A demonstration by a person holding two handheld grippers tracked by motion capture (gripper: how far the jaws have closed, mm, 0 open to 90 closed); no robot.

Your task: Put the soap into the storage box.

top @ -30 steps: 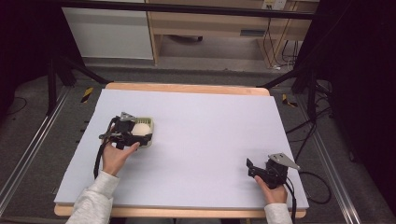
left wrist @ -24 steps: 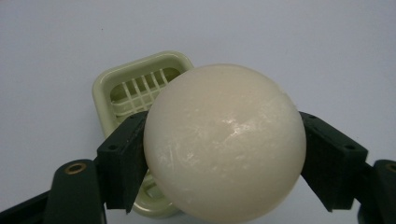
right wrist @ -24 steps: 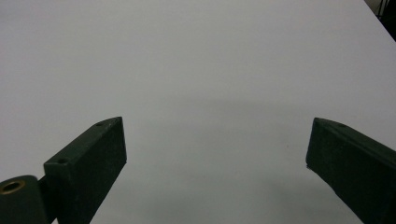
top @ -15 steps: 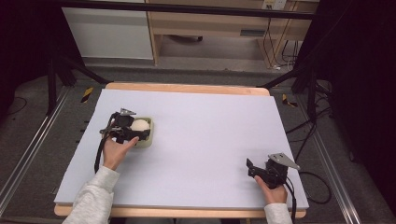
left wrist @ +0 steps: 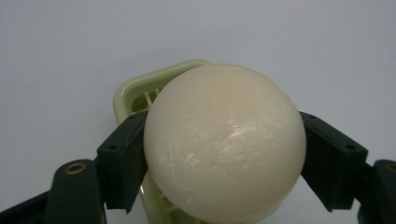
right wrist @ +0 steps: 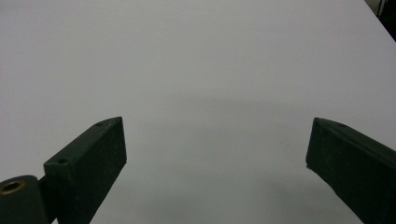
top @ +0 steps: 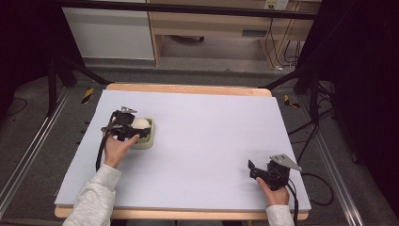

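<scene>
A cream-white ball [left wrist: 224, 142] is gripped between the two black jaws of the left gripper [left wrist: 224, 154], one jaw pressed against each side of it. The ball is held directly above a pale green holder [left wrist: 135, 95], a small dish with rounded corners and thin ribs inside; whether the ball rests on the ribs or hangs just clear of them cannot be told. In the high view the ball [top: 139, 124] is seen over the holder [top: 149, 140] on the left half of the table [top: 207, 141], about midway between its near and far edges. The left gripper [top: 136, 129] is held by the left hand [top: 117, 148], whose light grey sleeve [top: 94, 197] comes in from the near edge, and a black cable trails from the gripper toward the near left.

The right gripper [top: 251, 168] is held low over the table near the near right corner, well apart from the ball and the holder, with a grey three-cornered plate on top of it. In the right gripper view its jaws are spread wide with nothing between them, and bare table [right wrist: 201, 70] is seen beyond the right gripper [right wrist: 217, 149].

The table is covered with a pale lilac-white sheet, and a wooden edge shows along its far side. Dark floor and cables lie around it.
</scene>
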